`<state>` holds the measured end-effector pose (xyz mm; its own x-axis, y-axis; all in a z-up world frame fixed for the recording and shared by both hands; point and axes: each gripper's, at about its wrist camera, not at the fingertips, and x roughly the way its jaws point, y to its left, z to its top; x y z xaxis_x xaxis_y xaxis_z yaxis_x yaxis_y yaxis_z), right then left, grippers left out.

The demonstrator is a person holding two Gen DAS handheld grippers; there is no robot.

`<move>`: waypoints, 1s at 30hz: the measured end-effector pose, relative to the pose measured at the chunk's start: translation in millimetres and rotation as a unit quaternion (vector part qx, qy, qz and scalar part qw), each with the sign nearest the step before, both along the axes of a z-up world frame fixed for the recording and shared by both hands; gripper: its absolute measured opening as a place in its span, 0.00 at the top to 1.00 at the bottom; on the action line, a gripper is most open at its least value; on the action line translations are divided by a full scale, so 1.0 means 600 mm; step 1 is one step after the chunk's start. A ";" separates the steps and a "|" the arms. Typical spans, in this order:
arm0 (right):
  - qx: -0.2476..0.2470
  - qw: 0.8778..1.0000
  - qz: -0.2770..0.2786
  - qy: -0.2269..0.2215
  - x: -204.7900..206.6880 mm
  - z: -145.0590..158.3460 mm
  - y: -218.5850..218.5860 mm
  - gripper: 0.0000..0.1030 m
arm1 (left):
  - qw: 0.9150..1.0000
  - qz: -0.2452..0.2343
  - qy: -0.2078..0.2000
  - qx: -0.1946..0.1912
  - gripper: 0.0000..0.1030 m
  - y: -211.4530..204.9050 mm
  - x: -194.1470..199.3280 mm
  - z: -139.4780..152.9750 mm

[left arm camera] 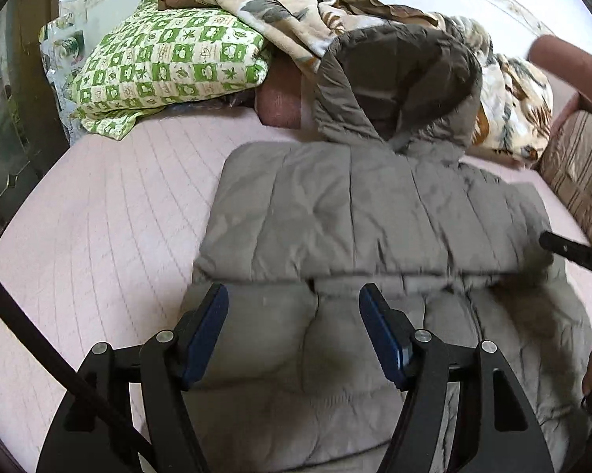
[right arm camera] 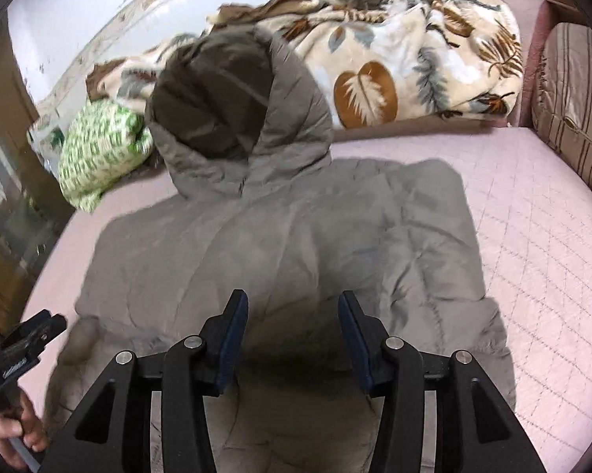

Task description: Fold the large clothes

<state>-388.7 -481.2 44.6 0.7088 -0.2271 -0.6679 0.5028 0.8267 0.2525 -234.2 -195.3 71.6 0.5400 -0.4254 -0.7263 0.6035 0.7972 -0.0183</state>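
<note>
- Jacket [left arm camera: 359, 213]: grey quilted puffer with hood [right arm camera: 233, 118], lying flat mid-frame on the pink bed cover [left arm camera: 110, 213]; a sleeve or side panel looks already folded across the body.
- Left gripper [left arm camera: 294, 303]: fingers spread apart, grasping nothing, hovering over the lower panel.
- Right gripper [right arm camera: 293, 307]: fingers likewise released, above the jacket's centre.
- Your next fold: pinch both layers at the near hem, lift evenly, and press trapped air out so the padding doesn't spring back.
- Writing: none legible on the jacket; the green patterned pillow [left arm camera: 170, 59], upper left, carries small marks too blurred to read.
</note>
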 end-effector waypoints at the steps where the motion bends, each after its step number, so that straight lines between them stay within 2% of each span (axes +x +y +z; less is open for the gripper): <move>1: -0.002 1.000 0.001 0.005 0.002 -0.003 0.002 0.50 | 1.000 -0.001 0.001 0.003 0.34 -0.003 -0.002 -0.005; 6: -0.011 1.000 0.000 0.006 0.011 -0.004 0.006 0.50 | 1.000 -0.004 0.021 0.017 0.34 -0.019 0.003 -0.044; 9: -0.019 1.000 -0.001 0.023 0.023 -0.016 0.009 0.50 | 0.999 -0.005 0.034 0.030 0.34 -0.034 0.011 -0.066; 15: -0.050 0.996 0.004 0.077 0.058 -0.051 0.020 0.47 | 0.998 -0.011 0.010 0.058 0.33 -0.054 0.001 -0.075; 19: -0.070 0.994 0.004 0.088 0.064 -0.054 0.030 0.45 | 0.998 -0.011 -0.008 0.069 0.33 -0.059 -0.008 -0.076; 23: -0.080 0.994 0.000 0.080 0.057 -0.043 0.034 0.44 | 0.998 -0.018 -0.013 0.061 0.33 -0.060 -0.015 -0.068; 30: -0.092 0.996 0.008 0.020 0.050 -0.007 0.062 0.44 | 0.998 -0.027 -0.033 0.044 0.33 -0.060 -0.031 -0.048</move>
<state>-358.4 -444.2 40.4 0.6869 -0.3359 -0.6445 0.4952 0.8654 0.0767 -252.7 -231.1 42.8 0.5661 -0.3913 -0.7255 0.6438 0.7596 0.0926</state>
